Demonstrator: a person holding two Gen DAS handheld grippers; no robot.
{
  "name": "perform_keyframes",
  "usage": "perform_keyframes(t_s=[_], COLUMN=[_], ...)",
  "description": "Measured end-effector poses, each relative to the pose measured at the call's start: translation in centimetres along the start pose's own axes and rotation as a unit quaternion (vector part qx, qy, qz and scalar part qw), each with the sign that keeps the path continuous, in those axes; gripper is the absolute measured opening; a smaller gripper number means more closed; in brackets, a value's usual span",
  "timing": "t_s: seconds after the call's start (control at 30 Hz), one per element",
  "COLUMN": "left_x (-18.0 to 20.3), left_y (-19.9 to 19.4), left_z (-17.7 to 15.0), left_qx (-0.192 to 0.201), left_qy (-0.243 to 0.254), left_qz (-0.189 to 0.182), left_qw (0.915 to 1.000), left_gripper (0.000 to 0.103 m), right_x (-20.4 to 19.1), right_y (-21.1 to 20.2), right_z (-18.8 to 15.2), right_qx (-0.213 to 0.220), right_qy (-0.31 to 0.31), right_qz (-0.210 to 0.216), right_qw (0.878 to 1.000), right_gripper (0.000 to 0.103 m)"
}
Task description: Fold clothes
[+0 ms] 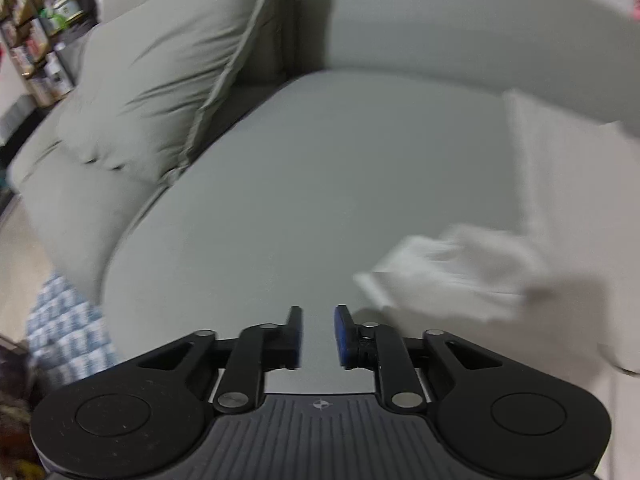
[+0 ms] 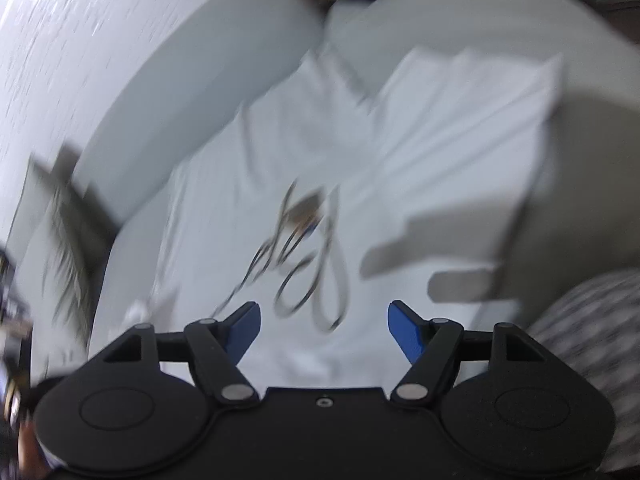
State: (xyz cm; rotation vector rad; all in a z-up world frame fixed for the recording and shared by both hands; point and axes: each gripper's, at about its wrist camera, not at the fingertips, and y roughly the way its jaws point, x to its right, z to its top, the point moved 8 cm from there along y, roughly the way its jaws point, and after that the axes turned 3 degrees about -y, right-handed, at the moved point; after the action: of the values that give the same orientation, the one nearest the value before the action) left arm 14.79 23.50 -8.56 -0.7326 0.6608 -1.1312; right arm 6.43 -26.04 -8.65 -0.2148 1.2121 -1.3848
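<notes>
The left gripper (image 1: 318, 334) hung over a grey sofa seat (image 1: 280, 200), its jaws narrowly parted with nothing between them. No earlier view was given, so only that small gap can be told. Bare seat stretched ahead of it up to the backrest (image 1: 460, 20), giving open room forward and toward the seat's left edge, where a large cushion (image 1: 160, 80) leaned. Beyond that edge lay pale floor (image 1: 20, 260) and a blue patterned rug (image 1: 68, 332). At the seat's right side, blurred white cloth lay bunched, close to the gripper's right finger (image 1: 343, 334) but apart from it.

The right gripper (image 2: 324, 330) stood wide open and empty above a white shirt (image 2: 260, 184) spread flat on the seat. Dark looping script (image 2: 304, 256) marked the shirt just ahead of the fingertips. A folded white piece (image 2: 472, 120) rested on the shirt's far right part, near the seat's right edge. The backrest ran along the shirt's left side. Both views were smeared.
</notes>
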Motion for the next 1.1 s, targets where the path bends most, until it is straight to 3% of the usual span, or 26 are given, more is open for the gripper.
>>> perform_keyframes(t_s=[0.07, 0.1, 0.13, 0.17, 0.23, 0.37, 0.43, 0.47, 0.5, 0.53, 0.57, 0.7, 0.8, 0.9, 1.0, 1.1], left_x=[2.9, 4.6, 6.5, 8.0, 11.6, 16.7, 17.2, 16.8, 16.2, 15.5, 14.9, 12.3, 10.5, 9.8, 10.0, 11.3], left_y=[-1.9, -2.8, -3.5, -3.7, -4.0, -2.3, -0.8, -0.2, 0.3, 0.3, 0.1, -1.7, -4.4, -8.5, -12.0, -12.9], left_z=[-0.7, -1.1, -1.7, -2.2, -3.4, -5.6, -7.2, -7.8, -8.3, -8.4, -8.3, -7.0, -4.9, -1.2, 2.6, 5.6], left_qx=[0.014, 0.018, 0.017, 0.011, 0.007, 0.008, -0.004, -0.007, -0.009, -0.013, -0.018, -0.015, 0.010, 0.053, 0.110, 0.143], left_qy=[0.005, 0.007, 0.010, 0.016, 0.033, 0.088, 0.116, 0.120, 0.122, 0.121, 0.119, 0.106, 0.091, 0.060, 0.052, 0.054], left_qz=[-0.061, -0.093, -0.125, -0.155, -0.194, -0.199, -0.169, -0.152, -0.134, -0.123, -0.114, -0.103, -0.118, -0.176, -0.202, -0.224], left_qw=[0.9981, 0.9955, 0.9919, 0.9878, 0.9804, 0.9761, 0.9789, 0.9811, 0.9834, 0.9849, 0.9861, 0.9889, 0.9888, 0.9810, 0.9719, 0.9626], left_gripper=[0.025, 0.025, 0.025, 0.026, 0.026, 0.026, 0.027, 0.029, 0.031, 0.031, 0.031, 0.027, 0.025, 0.025, 0.026, 0.037], right_x=[1.1, 1.5, 1.4, 1.2, 0.5, -1.7, -1.6, -0.9, 0.2, 1.3, 2.3, 1.7, -0.7, -4.8, -8.8, -11.2], right_y=[-0.5, -0.6, -0.2, 0.3, 1.6, 4.7, 6.1, 6.2, 6.0, 5.7, 5.3, 3.0, 0.3, -3.5, -6.8, -7.5], right_z=[0.9, 1.2, 1.0, 0.8, 0.1, -1.3, -1.9, -2.2, -2.1, -2.0, -2.0, -1.2, 0.5, 3.2, 6.1, 9.2], right_qx=[0.020, 0.028, 0.025, 0.019, 0.007, -0.011, -0.024, -0.026, -0.018, -0.015, -0.014, -0.007, 0.011, 0.046, 0.087, 0.117], right_qy=[0.017, 0.023, 0.018, 0.011, -0.011, -0.088, -0.117, -0.129, -0.130, -0.116, -0.098, -0.091, -0.084, -0.110, -0.141, -0.167], right_qz=[-0.012, -0.015, -0.017, -0.019, -0.022, -0.044, -0.080, -0.128, -0.183, -0.196, -0.200, -0.180, -0.118, -0.062, -0.009, 0.013], right_qw=[1.000, 0.999, 0.999, 1.000, 1.000, 0.995, 0.990, 0.983, 0.974, 0.974, 0.975, 0.979, 0.989, 0.991, 0.986, 0.979], right_gripper=[0.066, 0.053, 0.031, 0.023, 0.019, 0.019, 0.018, 0.018, 0.014, 0.000, 0.000, 0.006, 0.006, 0.009, 0.017, 0.025])
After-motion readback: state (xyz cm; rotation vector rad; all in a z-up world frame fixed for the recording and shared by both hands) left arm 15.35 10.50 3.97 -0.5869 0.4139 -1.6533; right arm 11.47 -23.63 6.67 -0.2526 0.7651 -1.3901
